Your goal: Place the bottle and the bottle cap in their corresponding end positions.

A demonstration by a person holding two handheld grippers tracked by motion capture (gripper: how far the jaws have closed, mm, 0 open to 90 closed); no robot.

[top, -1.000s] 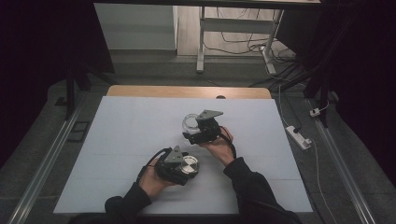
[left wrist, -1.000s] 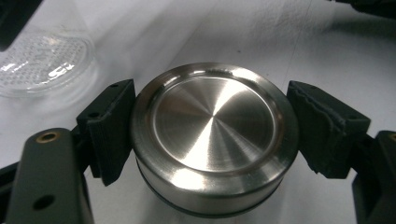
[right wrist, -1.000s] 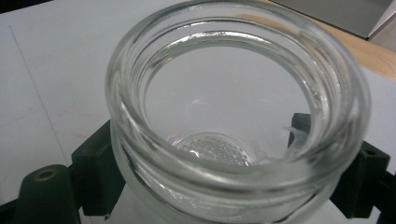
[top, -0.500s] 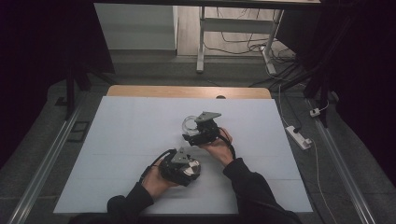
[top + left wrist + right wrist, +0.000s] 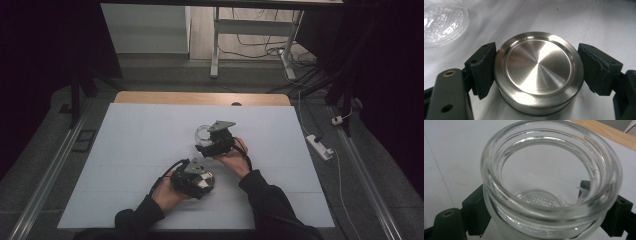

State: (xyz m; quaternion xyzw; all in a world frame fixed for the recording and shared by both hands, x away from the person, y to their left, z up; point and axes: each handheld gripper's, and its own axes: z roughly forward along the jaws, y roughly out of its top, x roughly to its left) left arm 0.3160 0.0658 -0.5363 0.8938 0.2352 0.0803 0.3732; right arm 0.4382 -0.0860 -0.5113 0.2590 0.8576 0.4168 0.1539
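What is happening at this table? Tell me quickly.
A person works at a white table with a claw in each hand. The left claw is shut on a round steel lid. The right claw is shut on an open, empty glass jar. Lid and jar are apart, the lid not yet on.

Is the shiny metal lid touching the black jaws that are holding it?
Touching. In the left gripper view, both black pads of the left hand-held gripper press against opposite sides of the metal lid, with no gap.

Dim surroundings (glare on metal)
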